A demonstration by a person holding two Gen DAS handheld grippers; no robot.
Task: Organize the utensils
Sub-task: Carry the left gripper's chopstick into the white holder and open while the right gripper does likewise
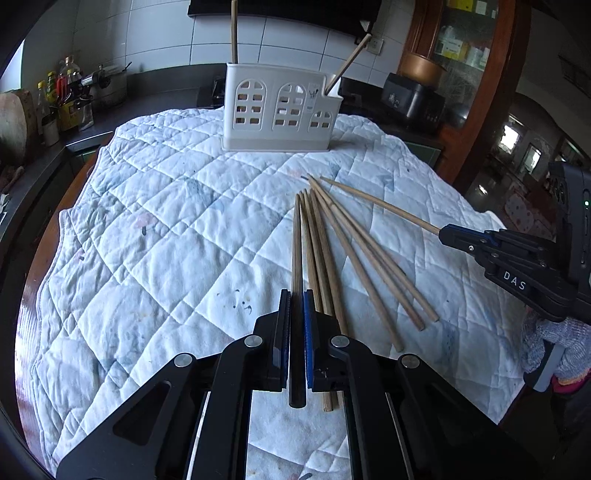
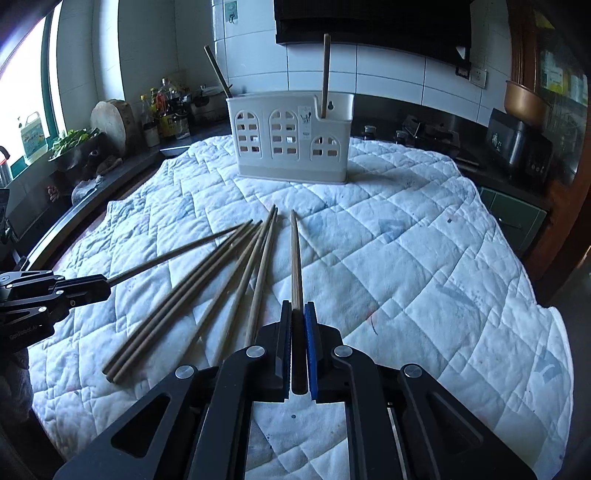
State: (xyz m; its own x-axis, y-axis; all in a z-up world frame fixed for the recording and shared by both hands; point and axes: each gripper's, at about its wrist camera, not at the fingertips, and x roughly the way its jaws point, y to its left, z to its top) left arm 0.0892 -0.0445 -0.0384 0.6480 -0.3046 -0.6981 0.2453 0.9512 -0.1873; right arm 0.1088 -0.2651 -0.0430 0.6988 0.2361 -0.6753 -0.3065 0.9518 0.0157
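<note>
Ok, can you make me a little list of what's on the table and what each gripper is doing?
table cover: white quilted cloth
holder: white utensil holder with window-shaped holes, standing upright at the far side of the cloth
already in holder: two chopsticks, one at each end
loose on cloth: a fan of chopsticks lying flat
left gripper: shut on one chopstick
right gripper: shut on one chopstick, pointing toward the holder

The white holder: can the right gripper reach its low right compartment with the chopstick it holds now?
Probably yes. The right gripper is shut on one chopstick, and only bare quilt lies between it and the white holder. That compartment already has one chopstick, leaving room.
</note>
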